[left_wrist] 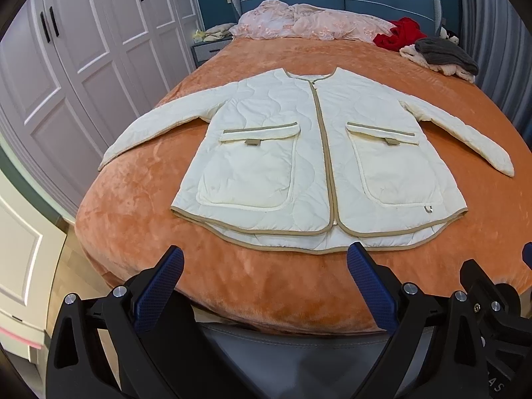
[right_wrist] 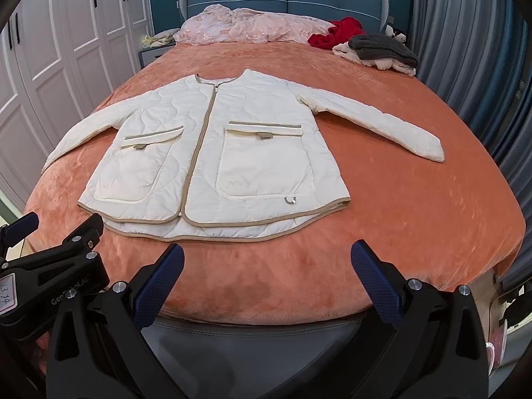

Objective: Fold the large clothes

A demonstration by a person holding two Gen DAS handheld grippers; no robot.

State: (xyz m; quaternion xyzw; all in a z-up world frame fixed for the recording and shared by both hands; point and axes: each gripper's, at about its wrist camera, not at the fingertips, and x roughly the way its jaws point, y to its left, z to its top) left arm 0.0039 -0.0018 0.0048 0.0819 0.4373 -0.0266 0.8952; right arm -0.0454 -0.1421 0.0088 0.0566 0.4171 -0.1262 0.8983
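Note:
A cream quilted jacket with tan trim and two front pockets lies flat and zipped on the orange bed cover, sleeves spread to both sides; it also shows in the right wrist view. My left gripper is open and empty, held near the foot of the bed just short of the jacket's hem. My right gripper is open and empty, also just short of the hem. The left gripper shows at the left edge of the right wrist view.
The bed has an orange plush cover. A pink quilt, red cloth and a grey and white clothes pile lie at the headboard. White wardrobes stand left, a curtain right.

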